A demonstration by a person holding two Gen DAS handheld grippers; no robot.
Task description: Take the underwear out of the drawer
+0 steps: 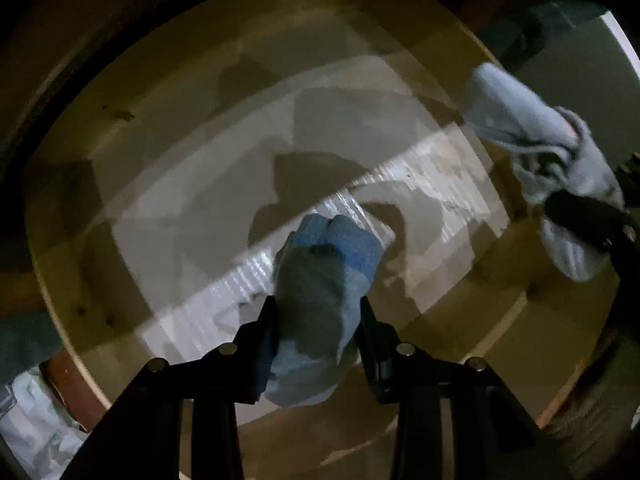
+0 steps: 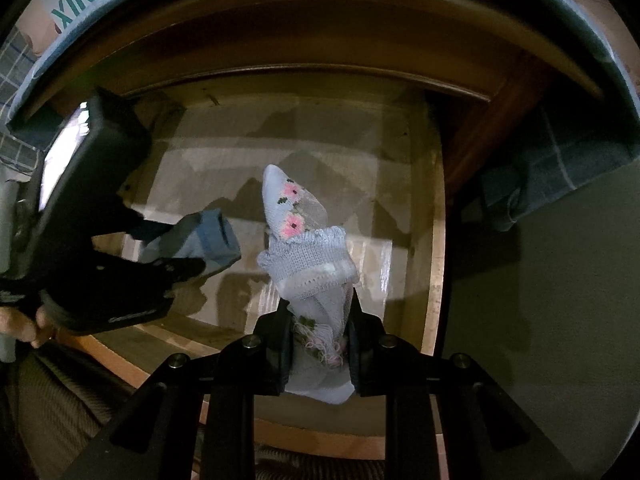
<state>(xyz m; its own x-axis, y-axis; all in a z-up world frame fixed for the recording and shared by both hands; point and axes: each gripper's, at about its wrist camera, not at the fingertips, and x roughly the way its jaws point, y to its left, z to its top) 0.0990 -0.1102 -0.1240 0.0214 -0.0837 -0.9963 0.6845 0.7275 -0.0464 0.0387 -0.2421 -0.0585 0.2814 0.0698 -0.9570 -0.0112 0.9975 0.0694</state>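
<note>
Gripping both pieces above the open drawer (image 2: 434, 240): left gripper (image 1: 318, 320) is clamped on a blue folded garment (image 1: 324, 280), right gripper (image 2: 318, 328) pinches a pale knit garment with pink flowers (image 2: 304, 240). Each hangs clear of the drawer's pale lined floor (image 1: 192, 208). Cabinet frame (image 2: 320, 76) overhangs the back. Blue plaid cloth (image 2: 560, 152) sits right, carpet (image 2: 56, 392) lower left.

Light: dim, one bright band slanting across my drawer (image 1: 168, 184) floor.
Shadows: hard, angular, over the floor.
Blur: left view soft, right sharper.
Edges: fisheye-bent, black corners.
</note>
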